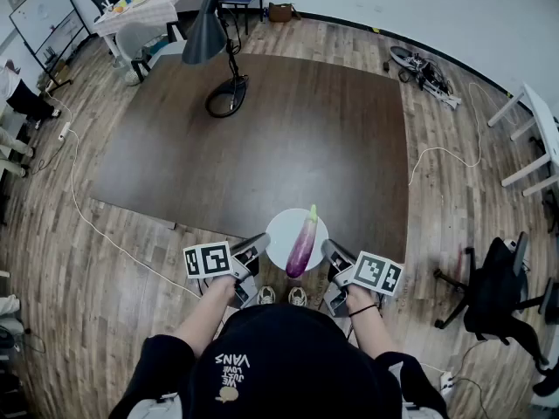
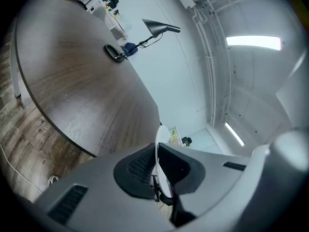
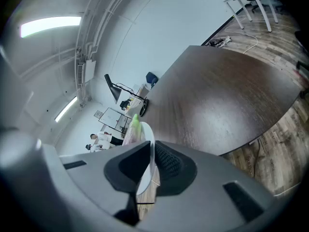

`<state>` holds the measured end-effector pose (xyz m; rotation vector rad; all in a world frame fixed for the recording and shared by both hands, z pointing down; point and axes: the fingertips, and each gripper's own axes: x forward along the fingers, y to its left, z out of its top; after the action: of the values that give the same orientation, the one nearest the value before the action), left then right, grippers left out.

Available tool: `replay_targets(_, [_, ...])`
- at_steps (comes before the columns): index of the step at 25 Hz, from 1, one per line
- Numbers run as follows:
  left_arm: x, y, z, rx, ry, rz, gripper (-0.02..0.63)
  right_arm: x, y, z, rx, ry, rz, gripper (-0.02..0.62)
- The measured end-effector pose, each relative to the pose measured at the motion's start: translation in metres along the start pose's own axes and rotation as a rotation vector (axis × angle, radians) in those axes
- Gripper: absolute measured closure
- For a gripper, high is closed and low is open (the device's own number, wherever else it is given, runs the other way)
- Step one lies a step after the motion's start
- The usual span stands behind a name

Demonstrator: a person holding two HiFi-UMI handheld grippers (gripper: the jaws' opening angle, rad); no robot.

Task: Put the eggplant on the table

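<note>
A purple eggplant (image 1: 303, 243) with a green stem lies on a round white plate (image 1: 281, 230). The plate hangs in the air at the near edge of the big dark brown table (image 1: 262, 138). My left gripper (image 1: 255, 251) is shut on the plate's left rim (image 2: 158, 163). My right gripper (image 1: 330, 257) is shut on the plate's right rim (image 3: 146, 170). In the right gripper view the eggplant (image 3: 133, 127) shows just beyond the rim. In the left gripper view only its green tip (image 2: 175, 138) peeks past the plate.
A black desk lamp (image 1: 210, 37) stands on the table's far left part, its round base (image 1: 226, 99) near the edge. A black office chair (image 1: 493, 291) stands on the wooden floor to the right. White cables cross the floor at left and far right.
</note>
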<state>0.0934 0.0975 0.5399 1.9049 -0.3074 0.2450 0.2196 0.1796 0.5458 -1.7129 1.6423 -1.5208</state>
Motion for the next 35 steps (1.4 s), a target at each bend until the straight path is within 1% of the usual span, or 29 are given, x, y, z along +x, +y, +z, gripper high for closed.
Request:
replay_targets(10, [-0.002,0.001,-0.001,-0.007,-0.014,0.004,0.580,0.002,0.001,0.001,-0.007,0.012,0.007,0.561])
replay_targets(15, [-0.003,0.004,-0.001,-0.024,-0.041,0.010,0.580,0.006,0.001,0.003,0.008,0.034,0.039,0.561])
replay_targets(22, [-0.002,0.007,0.000,-0.036,-0.088,0.039,0.580,0.015,-0.001,0.008,-0.022,0.083,0.058,0.561])
replay_targets(27, [-0.006,0.011,-0.009,-0.063,-0.157,0.071,0.580,0.020,-0.004,0.008,-0.053,0.146,0.089,0.561])
replay_targets(31, [-0.013,0.012,-0.011,-0.078,-0.224,0.093,0.580,0.029,0.000,0.009,-0.106,0.210,0.116,0.561])
replay_targets(35, [-0.026,0.020,-0.015,-0.100,-0.275,0.116,0.580,0.039,0.006,0.000,-0.152,0.269,0.139,0.561])
